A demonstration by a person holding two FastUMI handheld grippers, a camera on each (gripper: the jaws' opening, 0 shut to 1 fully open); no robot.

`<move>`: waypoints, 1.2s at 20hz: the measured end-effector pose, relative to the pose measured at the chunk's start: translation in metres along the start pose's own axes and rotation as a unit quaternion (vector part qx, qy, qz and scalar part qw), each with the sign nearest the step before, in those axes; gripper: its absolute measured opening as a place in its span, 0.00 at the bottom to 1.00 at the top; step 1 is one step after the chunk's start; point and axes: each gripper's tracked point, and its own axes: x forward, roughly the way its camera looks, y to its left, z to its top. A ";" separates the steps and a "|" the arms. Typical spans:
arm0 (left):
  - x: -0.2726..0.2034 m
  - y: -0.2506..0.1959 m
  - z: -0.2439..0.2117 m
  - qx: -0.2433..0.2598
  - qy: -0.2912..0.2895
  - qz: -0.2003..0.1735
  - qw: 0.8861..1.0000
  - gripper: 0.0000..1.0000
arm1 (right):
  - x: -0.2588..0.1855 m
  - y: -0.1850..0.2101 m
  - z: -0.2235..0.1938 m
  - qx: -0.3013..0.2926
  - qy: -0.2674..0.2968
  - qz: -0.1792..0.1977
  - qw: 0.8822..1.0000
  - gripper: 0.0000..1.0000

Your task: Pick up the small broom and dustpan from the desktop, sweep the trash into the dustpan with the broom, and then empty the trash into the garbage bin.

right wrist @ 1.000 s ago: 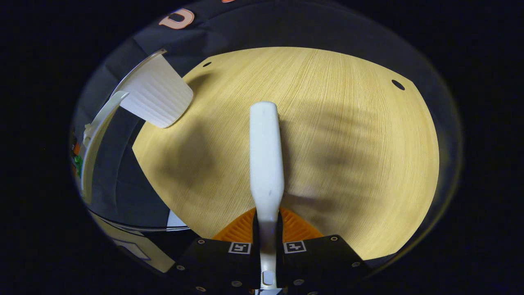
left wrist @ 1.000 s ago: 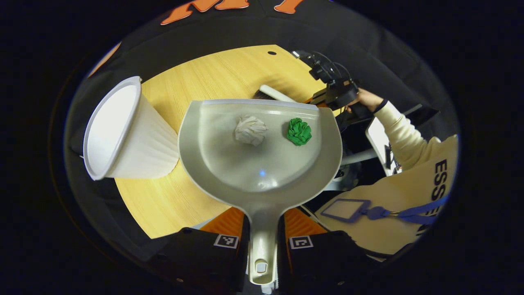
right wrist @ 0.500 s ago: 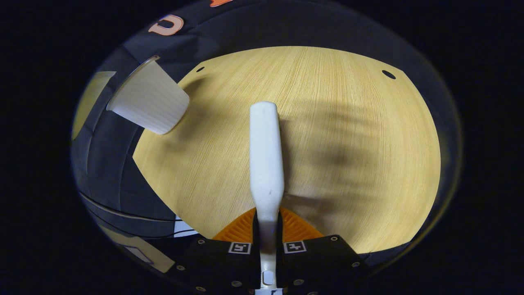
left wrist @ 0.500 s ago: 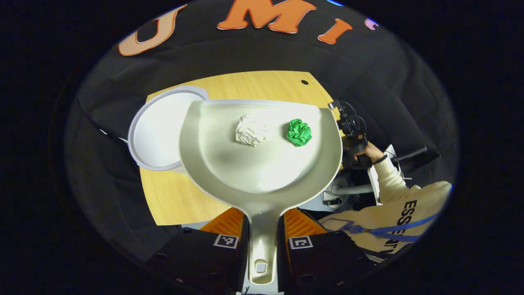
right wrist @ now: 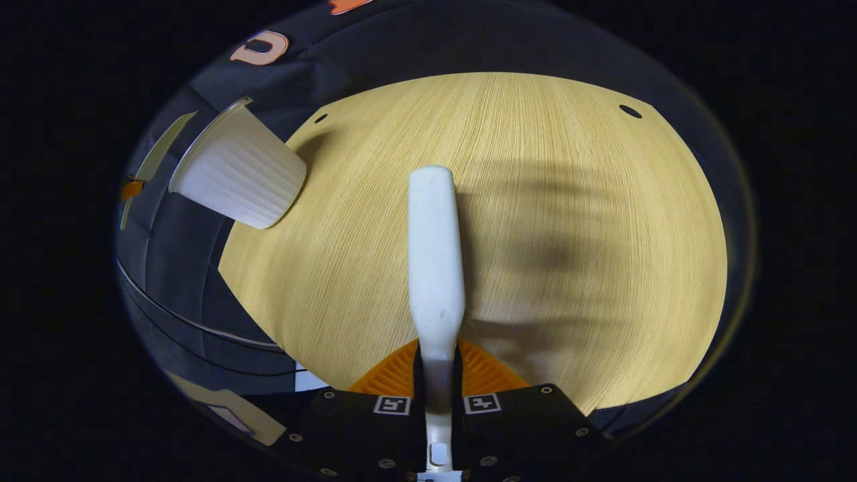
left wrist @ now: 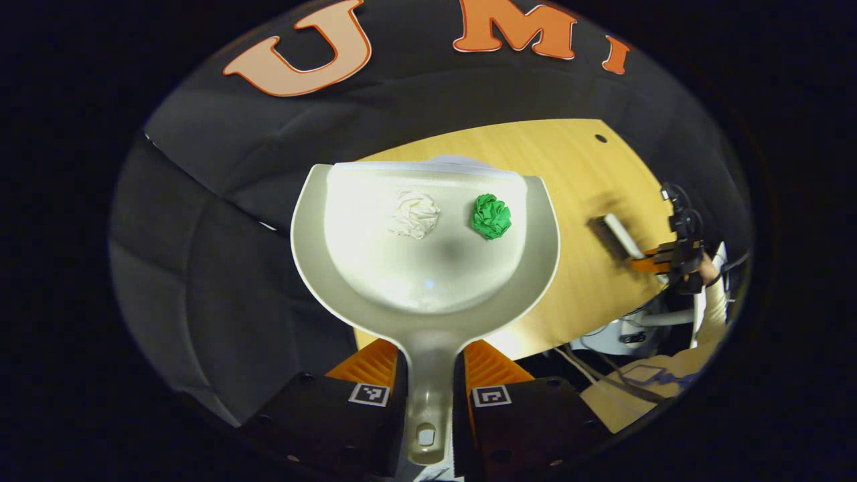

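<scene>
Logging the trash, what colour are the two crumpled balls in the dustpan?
One white, one green, clearest in the left gripper view.

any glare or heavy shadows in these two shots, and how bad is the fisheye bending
Left gripper view: a bright sheen and a small bluish glint on the dustpan floor; the desktop edge bows. Right gripper view: broad soft shadows fall across the desktop right of the broom; the garbage bin leans sharply near the rim.
</scene>
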 end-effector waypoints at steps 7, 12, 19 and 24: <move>0.008 0.034 0.017 0.129 0.059 0.067 0.988 0.30 | 0.001 -0.001 -0.003 0.014 -0.001 -0.004 1.000 0.14; 0.000 0.055 0.025 0.217 0.083 0.135 0.963 0.30 | 0.002 0.000 -0.006 0.019 -0.003 -0.004 1.000 0.14; 0.008 0.060 0.029 0.275 0.102 0.151 0.944 0.30 | 0.004 0.002 -0.008 0.031 -0.013 -0.012 0.999 0.14; 0.025 0.036 0.032 0.167 0.058 0.085 0.980 0.30 | 0.003 0.006 -0.008 0.043 -0.019 -0.011 0.999 0.14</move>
